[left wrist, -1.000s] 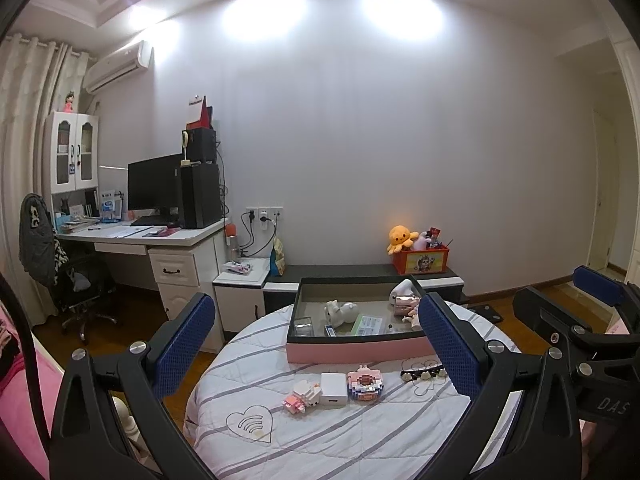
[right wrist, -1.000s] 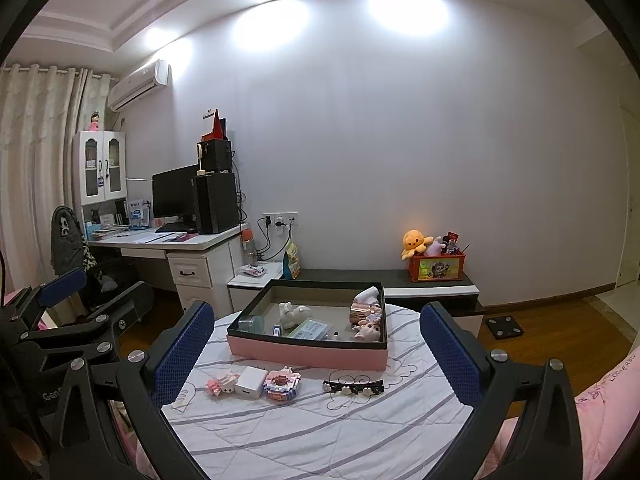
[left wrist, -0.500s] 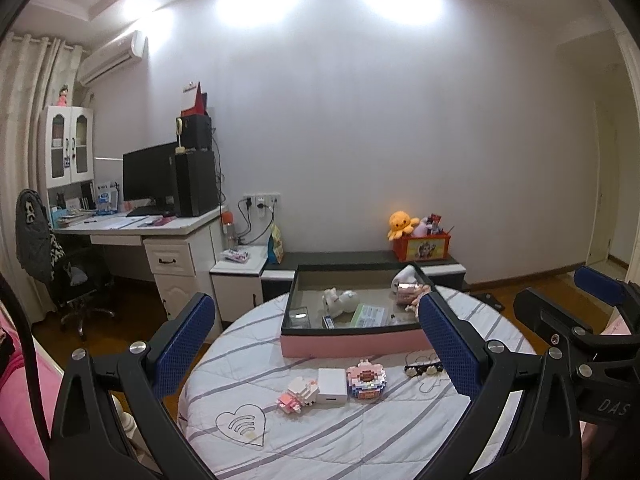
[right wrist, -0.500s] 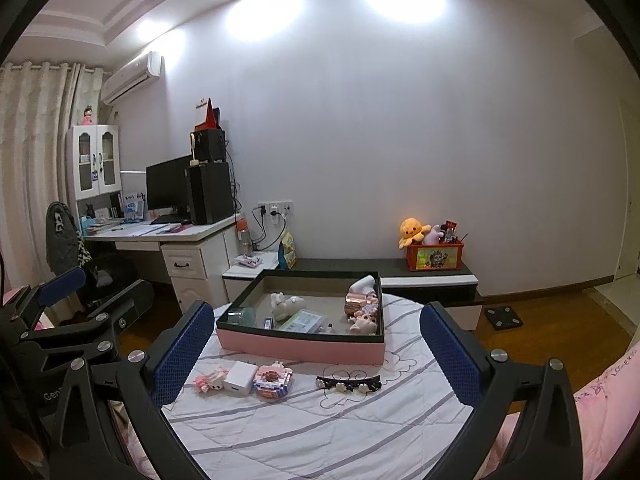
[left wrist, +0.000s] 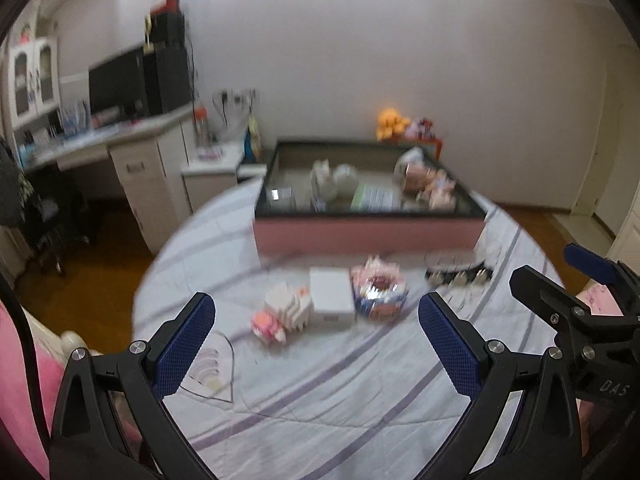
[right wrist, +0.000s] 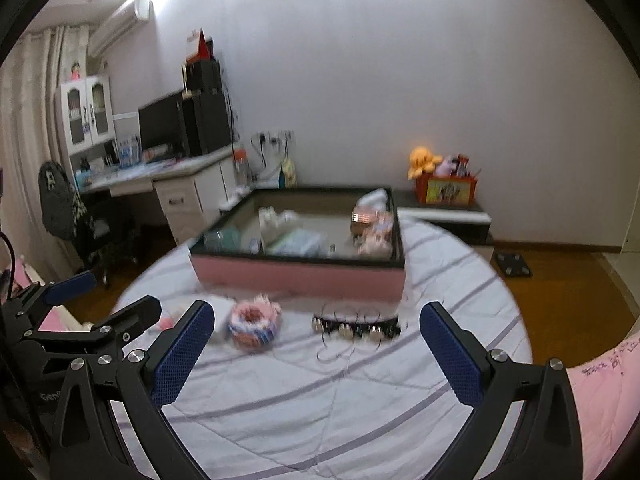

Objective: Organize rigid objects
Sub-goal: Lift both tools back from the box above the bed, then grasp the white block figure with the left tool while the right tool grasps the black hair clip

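On the round striped table (left wrist: 328, 396) lie a pink-and-white block toy (left wrist: 282, 312), a white box (left wrist: 331, 298), a round pink-and-blue block toy (left wrist: 379, 290) (right wrist: 253, 322) and a black strip with metal clips (left wrist: 460, 276) (right wrist: 356, 328). Behind them stands a pink tray (left wrist: 368, 234) (right wrist: 300, 274) holding several small items. My left gripper (left wrist: 316, 354) is open, hovering just short of the toys. My right gripper (right wrist: 316, 354) is open too, in front of the black strip. Both views are blurred.
A desk with monitor (right wrist: 160, 124) and a chair (right wrist: 64, 204) stand left of the table. A low cabinet with an orange plush and a red box (right wrist: 444, 188) is behind. Pink bedding (right wrist: 600, 392) lies at the right, wooden floor (right wrist: 568, 292) around the table.
Both grippers have dropped and moved forward toward the table, so the toys and tray look much larger and lower in view. Both stay open. Nothing on the table has shifted.
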`<control>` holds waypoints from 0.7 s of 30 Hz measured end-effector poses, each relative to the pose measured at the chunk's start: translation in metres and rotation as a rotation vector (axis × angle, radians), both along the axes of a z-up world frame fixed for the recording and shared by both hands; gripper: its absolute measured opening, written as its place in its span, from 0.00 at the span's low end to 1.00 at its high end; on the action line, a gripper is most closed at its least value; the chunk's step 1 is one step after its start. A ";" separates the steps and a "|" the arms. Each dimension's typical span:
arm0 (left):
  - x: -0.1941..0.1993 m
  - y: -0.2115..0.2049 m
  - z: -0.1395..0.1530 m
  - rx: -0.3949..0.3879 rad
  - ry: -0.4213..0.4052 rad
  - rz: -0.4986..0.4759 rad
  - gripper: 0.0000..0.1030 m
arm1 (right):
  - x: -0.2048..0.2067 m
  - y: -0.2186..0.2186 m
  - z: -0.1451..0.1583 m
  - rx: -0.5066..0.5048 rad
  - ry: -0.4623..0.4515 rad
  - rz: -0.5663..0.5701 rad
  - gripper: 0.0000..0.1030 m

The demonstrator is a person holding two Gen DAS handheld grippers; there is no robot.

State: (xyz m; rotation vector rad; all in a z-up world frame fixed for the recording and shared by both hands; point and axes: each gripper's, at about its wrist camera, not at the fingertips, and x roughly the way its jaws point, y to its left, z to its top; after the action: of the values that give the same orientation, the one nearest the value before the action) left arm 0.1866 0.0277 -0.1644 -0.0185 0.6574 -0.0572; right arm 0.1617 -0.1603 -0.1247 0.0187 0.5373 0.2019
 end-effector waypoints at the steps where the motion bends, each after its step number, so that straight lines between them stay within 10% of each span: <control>1: 0.003 0.002 -0.006 0.002 0.016 0.002 1.00 | 0.006 0.000 -0.006 -0.006 0.019 -0.001 1.00; 10: 0.053 0.022 -0.059 -0.045 0.231 0.026 1.00 | 0.050 -0.023 -0.051 0.028 0.199 -0.037 1.00; 21: 0.073 0.053 -0.065 -0.062 0.271 0.080 1.00 | 0.073 -0.027 -0.074 0.030 0.313 -0.039 1.00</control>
State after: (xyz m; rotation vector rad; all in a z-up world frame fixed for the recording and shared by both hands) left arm 0.2601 0.0812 -0.2289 -0.1140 0.9253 0.0027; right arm 0.2346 -0.1869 -0.1990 0.0909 0.8455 0.1694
